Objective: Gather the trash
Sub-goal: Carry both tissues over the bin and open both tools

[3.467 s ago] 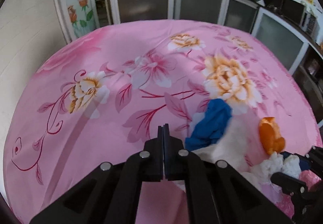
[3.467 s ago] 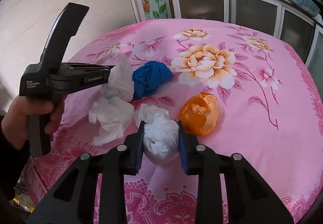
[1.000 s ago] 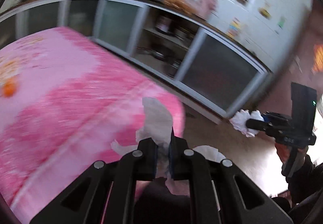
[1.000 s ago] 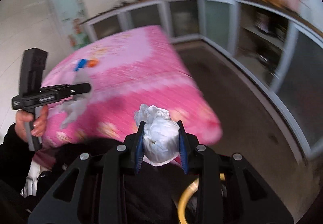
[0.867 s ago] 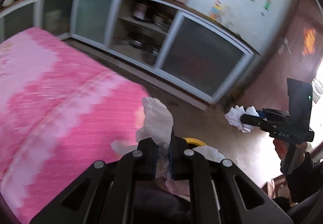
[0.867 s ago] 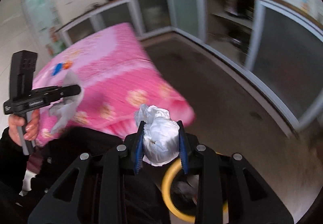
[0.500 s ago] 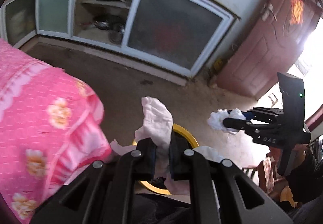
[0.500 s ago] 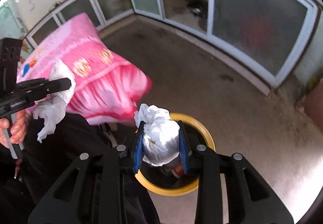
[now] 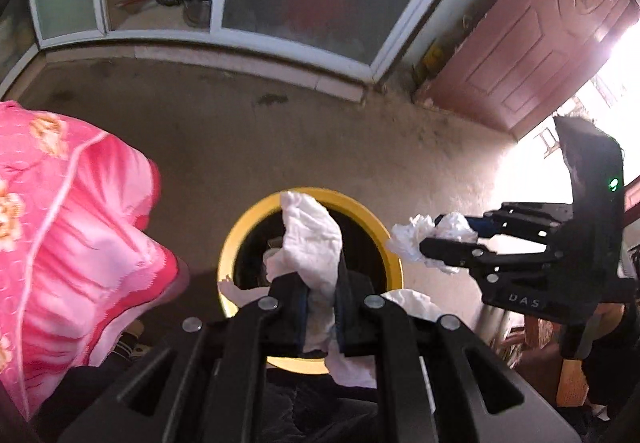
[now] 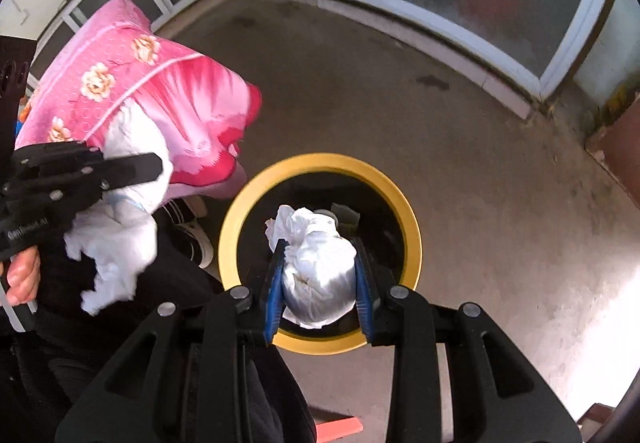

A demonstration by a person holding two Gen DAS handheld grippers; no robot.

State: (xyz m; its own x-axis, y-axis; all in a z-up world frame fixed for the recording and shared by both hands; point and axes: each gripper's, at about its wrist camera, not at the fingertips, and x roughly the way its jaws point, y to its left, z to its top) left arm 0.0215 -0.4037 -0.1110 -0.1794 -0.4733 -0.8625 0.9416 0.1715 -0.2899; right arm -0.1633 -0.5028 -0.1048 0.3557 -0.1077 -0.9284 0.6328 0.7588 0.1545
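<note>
Bin [image 10: 412, 243]: yellow rim, open top, bare floor [image 10: 480, 163] beyond, pink bedspread [image 10: 160, 83] corner beside | count: 1 bin, 2 grippers, 2 white wads | left gripper [image 9: 320, 299] tilted down over bin, clamped on crumpled tissue [image 9: 312, 239] | right gripper [image 10: 318, 283] tilted down over bin mouth, gripping tissue ball [image 10: 320, 267].

Your right tongs [image 10: 319, 285] and their white wad [image 10: 320, 275] hide the middle of the yellow-rimmed bin [image 10: 320, 163]; what lies inside, toward 1 o'clock, is too dark to name. From the left wrist, the crumpled tissue [image 9: 312, 243] hides much of the bin's opening. The pink bedspread [image 9: 60, 223] runs off at 9 o'clock, perhaps blurred.
</note>
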